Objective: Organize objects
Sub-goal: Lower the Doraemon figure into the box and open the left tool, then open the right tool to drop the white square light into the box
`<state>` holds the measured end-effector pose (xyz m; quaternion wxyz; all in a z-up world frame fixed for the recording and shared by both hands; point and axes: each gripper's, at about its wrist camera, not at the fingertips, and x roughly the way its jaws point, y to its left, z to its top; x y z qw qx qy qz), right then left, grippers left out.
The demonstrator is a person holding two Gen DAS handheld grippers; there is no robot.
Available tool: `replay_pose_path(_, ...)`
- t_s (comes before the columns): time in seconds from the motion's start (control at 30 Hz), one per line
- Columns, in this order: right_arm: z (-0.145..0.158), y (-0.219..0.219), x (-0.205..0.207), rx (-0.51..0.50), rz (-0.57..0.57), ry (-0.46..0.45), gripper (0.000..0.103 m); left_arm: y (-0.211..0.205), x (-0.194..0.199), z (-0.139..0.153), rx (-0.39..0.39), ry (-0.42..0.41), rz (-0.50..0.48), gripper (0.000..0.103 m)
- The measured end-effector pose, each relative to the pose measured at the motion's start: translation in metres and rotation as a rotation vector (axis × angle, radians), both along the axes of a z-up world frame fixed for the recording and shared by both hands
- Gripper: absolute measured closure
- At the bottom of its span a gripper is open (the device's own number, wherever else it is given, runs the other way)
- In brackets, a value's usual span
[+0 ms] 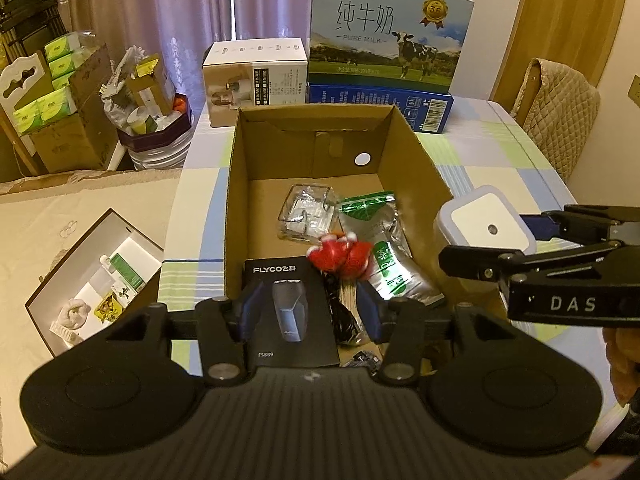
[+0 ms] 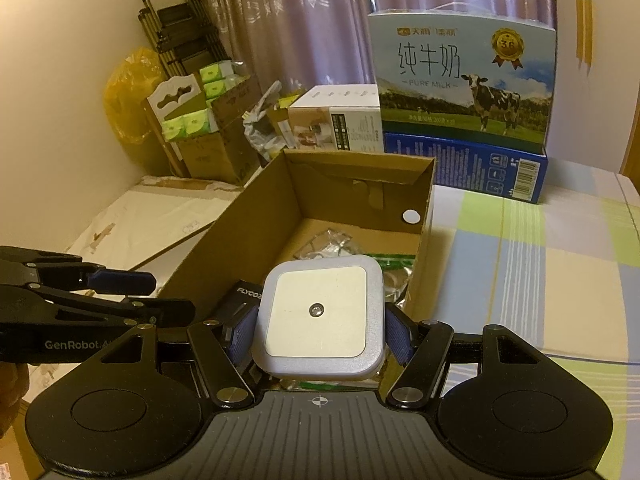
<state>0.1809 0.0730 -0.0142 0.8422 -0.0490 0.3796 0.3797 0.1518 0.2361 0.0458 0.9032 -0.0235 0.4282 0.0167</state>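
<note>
An open cardboard box (image 1: 412, 160) stands on the table. Inside lie a black FLYCO shaver box (image 1: 288, 312), a clear glass dish (image 1: 308, 212), silver-green foil pouches (image 1: 384, 240), a black cable (image 1: 344, 316) and a blurred red item (image 1: 340, 254). My left gripper (image 1: 310, 312) hangs open over the box's near end with nothing between its fingers. My right gripper (image 2: 322, 332) is shut on a white square night light (image 2: 322, 316), held above the box's (image 2: 360, 176) right wall. The night light (image 1: 486, 224) and right gripper (image 1: 492, 240) show at the right of the left wrist view. The left gripper (image 2: 152, 296) shows at the left of the right wrist view.
A tall milk carton (image 1: 388, 32) and a white product box (image 1: 256, 80) stand behind the cardboard box on the chequered tablecloth (image 1: 500, 152). A quilt-covered chair (image 1: 560, 108) is at the right. An open white-lined box (image 1: 100, 276) and stacked cartons (image 1: 60, 120) lie at the left.
</note>
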Motion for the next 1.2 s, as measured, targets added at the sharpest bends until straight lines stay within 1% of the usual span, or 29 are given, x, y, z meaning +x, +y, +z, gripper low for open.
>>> replay_pose_path(0.27, 0.002, 0.005, 0.002, 0.011, -0.008, 0.010, 0.040, 0.001, -0.002, 0.002, 0.002, -0.005, 0.002, 0.058)
replay_pose_path(0.47, 0.004, 0.007, 0.008, 0.039, -0.028, 0.017, 0.040, 0.004, -0.002, 0.001, -0.002, -0.005, 0.006, 0.058)
replay_pose_path(0.53, 0.002, 0.008, 0.012, 0.062, -0.046, 0.017, 0.039, 0.005, -0.002, 0.000, -0.003, -0.004, 0.007, 0.057)
replay_pose_path(0.67, 0.001, 0.003, 0.022, 0.112, -0.078, 0.053, 0.036, 0.008, -0.005, -0.002, -0.010, -0.004, 0.011, 0.053)
replay_pose_path(0.73, 0.001, -0.002, 0.023, 0.123, -0.099, 0.057, 0.034, 0.008, -0.008, -0.002, -0.012, -0.008, 0.016, 0.046)
replay_pose_path(0.8, 0.001, -0.008, 0.024, 0.119, -0.117, 0.056, 0.034, 0.007, -0.011, -0.002, -0.013, -0.013, 0.019, 0.043)
replay_pose_path(0.87, 0.001, -0.016, 0.024, 0.119, -0.132, 0.063, 0.034, 0.005, -0.015, -0.001, -0.016, -0.018, 0.024, 0.038)
replay_pose_path(0.93, 0.002, -0.022, 0.020, 0.114, -0.144, 0.069, 0.034, 0.002, -0.020, 0.000, -0.017, -0.025, 0.023, 0.025)
replay_pose_path(1.07, 0.005, -0.036, 0.006, 0.101, -0.149, 0.072, 0.034, -0.006, -0.035, 0.005, -0.010, -0.046, 0.017, 0.015)
replay_pose_path(1.13, 0.008, -0.043, -0.004, 0.090, -0.146, 0.068, 0.034, -0.010, -0.046, 0.009, 0.000, -0.068, 0.025, 0.005)
replay_pose_path(1.2, 0.011, -0.048, -0.016, 0.079, -0.147, 0.065, 0.034, -0.014, -0.057, 0.015, 0.016, -0.089, 0.032, 0.001)
